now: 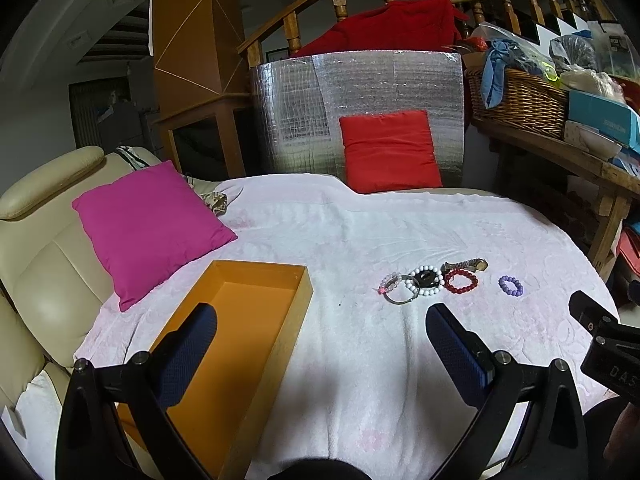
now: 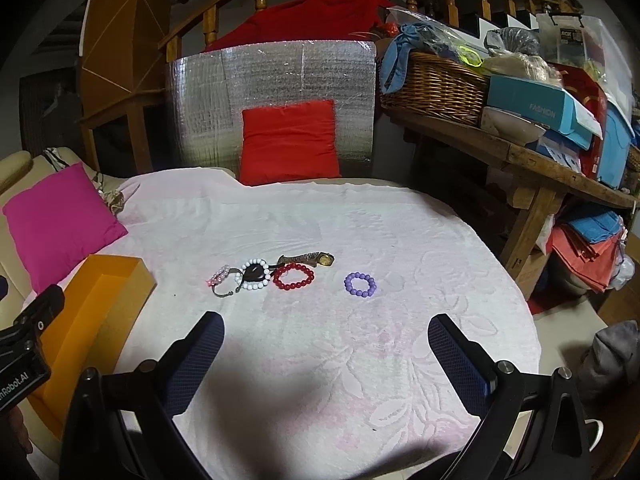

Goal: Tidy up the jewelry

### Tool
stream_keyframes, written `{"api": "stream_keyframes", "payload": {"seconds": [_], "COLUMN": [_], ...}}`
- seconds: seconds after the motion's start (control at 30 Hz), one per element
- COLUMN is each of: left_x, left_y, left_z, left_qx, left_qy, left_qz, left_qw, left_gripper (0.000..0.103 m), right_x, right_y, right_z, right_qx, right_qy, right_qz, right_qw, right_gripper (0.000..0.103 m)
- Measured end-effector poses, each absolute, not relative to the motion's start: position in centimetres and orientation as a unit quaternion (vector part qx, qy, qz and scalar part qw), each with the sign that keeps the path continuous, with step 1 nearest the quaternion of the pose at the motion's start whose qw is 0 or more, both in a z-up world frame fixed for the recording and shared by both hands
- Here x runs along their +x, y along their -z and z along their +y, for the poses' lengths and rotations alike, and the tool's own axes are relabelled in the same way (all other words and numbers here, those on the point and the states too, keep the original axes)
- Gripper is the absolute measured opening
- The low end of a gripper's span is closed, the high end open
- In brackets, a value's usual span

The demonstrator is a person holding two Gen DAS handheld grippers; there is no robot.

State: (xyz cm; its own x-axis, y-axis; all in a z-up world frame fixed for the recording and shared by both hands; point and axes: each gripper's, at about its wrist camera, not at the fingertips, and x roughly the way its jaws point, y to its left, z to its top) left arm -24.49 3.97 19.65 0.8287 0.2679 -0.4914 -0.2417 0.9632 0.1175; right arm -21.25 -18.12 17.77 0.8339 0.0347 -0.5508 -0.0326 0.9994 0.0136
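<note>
**Jewelry waiting, box empty, both grippers open**

The jewelry is lying in a loose row near the middle of the blanket-covered sofa: a purple bead bracelet (image 2: 361,284) sitting alone toward the right edge, a red bead bracelet (image 2: 294,276) beside it, a wristwatch (image 2: 316,259) just behind that, then a white bead bracelet (image 2: 254,274) overlapping a dark piece, and a pink bracelet (image 2: 219,275) tangled with a thin metal bangle (image 2: 223,291). The orange box (image 1: 256,320) is resting empty near the left edge, beside a pink cushion (image 1: 148,224).

The right hand-held gripper (image 2: 326,348) is hovering with its fingers spread wide and holding nothing, and the left hand-held gripper (image 1: 320,340) is doing the same over the box's near end.

Nothing seems sorted yet. Starting with the lone purple bracelet looks wise: it is lying clear of the others. Pinching across one side of the ring, pressing lightly into the soft white blanket (image 2: 400,240), should be avoiding snagging the pile.
</note>
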Motion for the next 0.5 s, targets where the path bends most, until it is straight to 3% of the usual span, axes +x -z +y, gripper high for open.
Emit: {"api": "stream_keyframes", "payload": {"seconds": [0.5], "left_x": [-24.06], "left_y": [-19.46], "left_z": [4.42], "left_qx": [0.021], "left_qy": [-0.134], "left_qz": [0.263], "left_qw": [0.955], "left_gripper": [0.103], "right_x": [-20.30], "right_y": [-17.81], "right_z": [-17.51], "right_qx": [-0.008], "right_qy": [-0.018], "right_qz": [0.291], "right_qw": [0.957], "right_gripper": [0.103]}}
